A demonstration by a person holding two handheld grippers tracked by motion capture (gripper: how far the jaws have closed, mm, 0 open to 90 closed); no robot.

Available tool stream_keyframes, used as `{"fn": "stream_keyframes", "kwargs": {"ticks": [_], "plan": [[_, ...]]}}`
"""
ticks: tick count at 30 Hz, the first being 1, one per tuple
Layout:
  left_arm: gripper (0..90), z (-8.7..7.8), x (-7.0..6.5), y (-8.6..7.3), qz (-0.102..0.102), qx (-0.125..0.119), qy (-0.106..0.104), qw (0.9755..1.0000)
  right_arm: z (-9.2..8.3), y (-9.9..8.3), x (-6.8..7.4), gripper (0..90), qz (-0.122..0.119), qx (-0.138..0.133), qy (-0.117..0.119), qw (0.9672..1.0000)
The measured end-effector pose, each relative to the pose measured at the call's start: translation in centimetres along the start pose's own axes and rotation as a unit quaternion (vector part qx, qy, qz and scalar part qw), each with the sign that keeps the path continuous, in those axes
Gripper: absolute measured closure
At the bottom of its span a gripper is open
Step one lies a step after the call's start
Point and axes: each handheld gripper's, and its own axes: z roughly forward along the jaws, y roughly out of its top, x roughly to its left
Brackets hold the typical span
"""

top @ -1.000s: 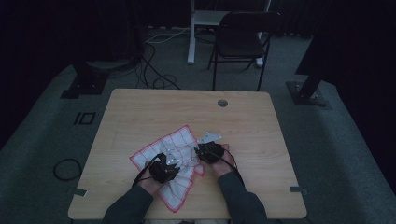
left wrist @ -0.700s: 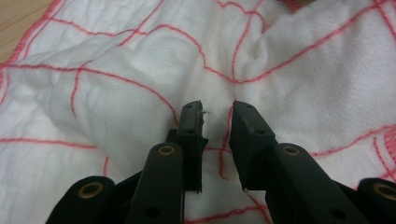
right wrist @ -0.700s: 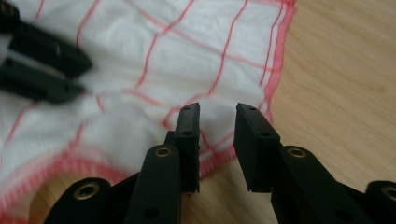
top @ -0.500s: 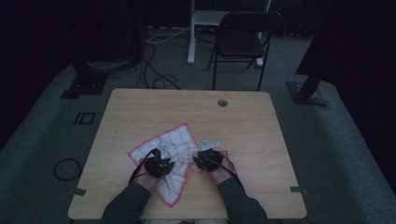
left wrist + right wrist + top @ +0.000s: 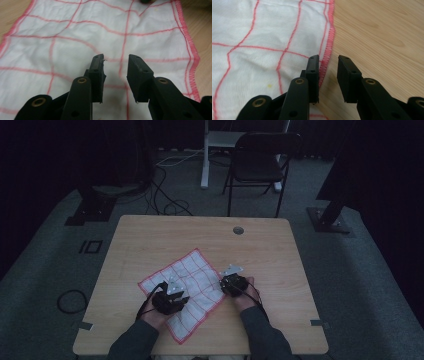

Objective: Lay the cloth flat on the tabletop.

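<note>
One red-checked white cloth point(image 5: 190, 290) lay under the left gripper point(image 5: 115, 65) and beside the right gripper point(image 5: 328, 65), both with jaws apart

High view above the person's side, facing forward and down on the table point(image 5: 150, 240), both gripper views low and close along their jaws — all sharing the cloth point(image 5: 197, 275) point(image 5: 62, 37) point(image 5: 249, 37).

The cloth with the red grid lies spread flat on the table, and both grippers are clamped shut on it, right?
Not quite. The cloth does lie spread on the table, but both grippers are open: the left gripper and right gripper views each show a gap between the jaws, gripping nothing.
</note>
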Motion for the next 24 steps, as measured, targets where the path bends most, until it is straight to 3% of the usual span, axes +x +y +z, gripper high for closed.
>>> {"fn": "stream_keyframes", "kwargs": {"ticks": [8,9,11,13,16,19,24], "plan": [[67.5,-0.1,0.3,-2.5,-0.019,0.033,0.01,0.9992,-1.1,-1.7,-2.0,71.4,0.02,0.004,-0.017,0.9996],[67.9,0.0,0.4,-2.7,-0.02,0.028,0.008,0.9994,-1.3,-1.9,-2.1,71.4,0.023,0.004,-0.019,0.9996],[69.1,0.0,0.5,-2.7,-0.024,0.029,0.009,0.9993,-1.6,-2.3,-2.4,71.3,0.026,0.004,-0.021,0.9994],[69.4,0.1,0.6,-2.4,-0.012,0.034,0.017,0.9992,-1.9,-2.7,-2.5,71.1,0.031,0.004,-0.022,0.9992],[67.6,0.5,1.1,-2.0,-0.011,0.034,0.03,0.9989,-2.4,-3.3,-2.4,71.2,0.047,0.003,-0.024,0.9986],[65.4,0.8,1.8,-1.7,-0.011,0.035,0.046,0.9982,-2.5,-3.3,-2.0,70.7,0.039,-0.003,-0.029,0.9988],[62.3,1.4,3.1,-1.0,-0.011,0.034,0.064,0.9973,-2.1,-2.1,-1.5,70.4,0.03,-0.027,-0.013,0.9991]]}}
